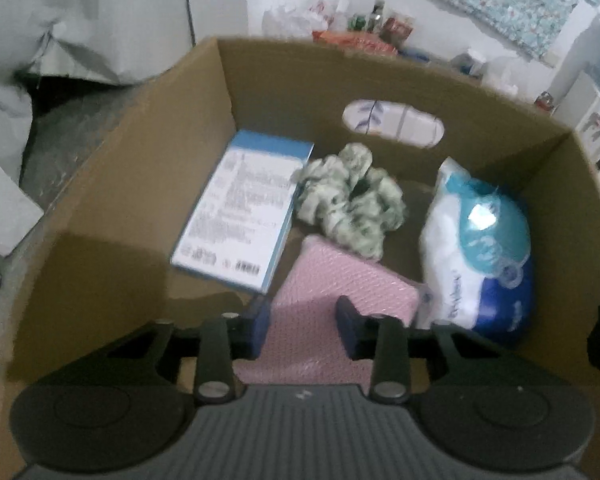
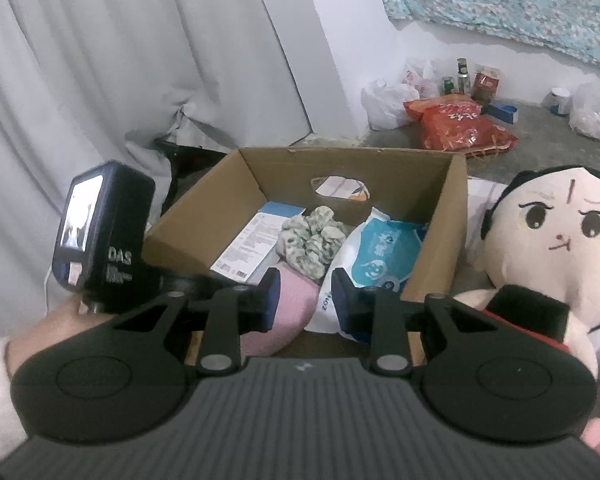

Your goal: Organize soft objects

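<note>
An open cardboard box (image 1: 284, 60) (image 2: 340, 156) holds a green-and-white scrunchie (image 1: 352, 200) (image 2: 312, 244), a pink textured pad (image 1: 340, 280) (image 2: 296, 300), a white-and-blue soft pack (image 1: 476, 248) (image 2: 380, 256) and a blue-and-white carton (image 1: 244, 208) (image 2: 256, 240). My left gripper (image 1: 304, 328) hovers over the near end of the pink pad, open; the pad lies in the box below the fingers. My right gripper (image 2: 306, 304) hangs at the box's near edge, its jaws a narrow gap apart with nothing between them. A plush doll (image 2: 540, 248) with a pale face and black hair sits right of the box.
The left gripper's dark body (image 2: 100, 240), with a small screen, is held by a hand left of the box. A grey curtain (image 2: 100, 80) hangs at the left. An orange bag (image 2: 460, 124), white plastic bags (image 2: 384, 104) and bottles (image 2: 462, 76) stand on the floor by the far wall.
</note>
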